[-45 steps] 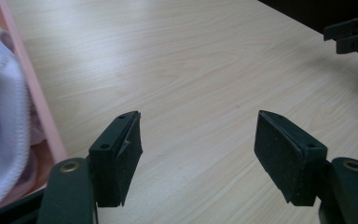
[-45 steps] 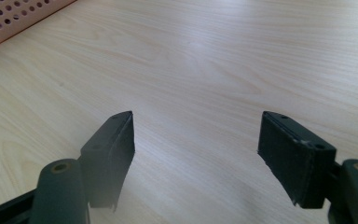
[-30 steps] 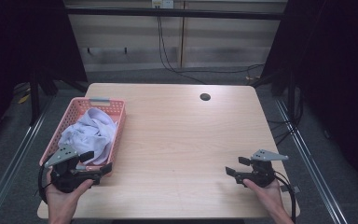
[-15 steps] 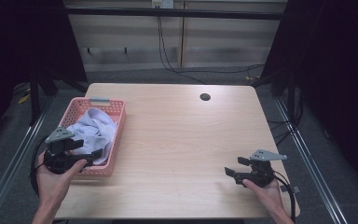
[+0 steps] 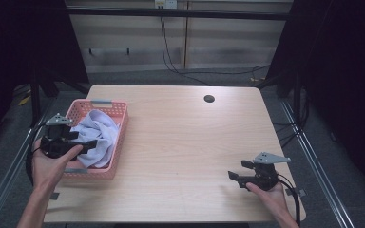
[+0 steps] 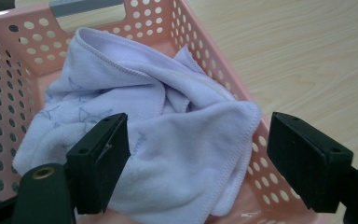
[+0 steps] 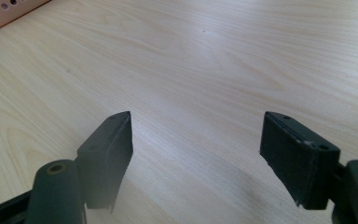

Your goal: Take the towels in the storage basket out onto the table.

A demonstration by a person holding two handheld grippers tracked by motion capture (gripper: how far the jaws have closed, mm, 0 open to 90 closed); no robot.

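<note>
Inside the pink basket (image 6: pixel 9 84), a crumpled lilac towel (image 6: pixel 177 154) lies beneath the released left tool (image 6: pixel 198 161).

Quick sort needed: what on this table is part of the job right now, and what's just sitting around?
In play:
- lavender towel, bunched in the basket
- pink perforated basket
- left gripper, open, above the towel

Lying about:
- right gripper, open, over bare table
- dark round hole near the far edge
- cables behind the table

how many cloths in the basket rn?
1. A single pale lavender towel lies crumpled in the pink basket at the table's left edge, under the open left gripper. Its folds could hide a second cloth underneath.
</note>
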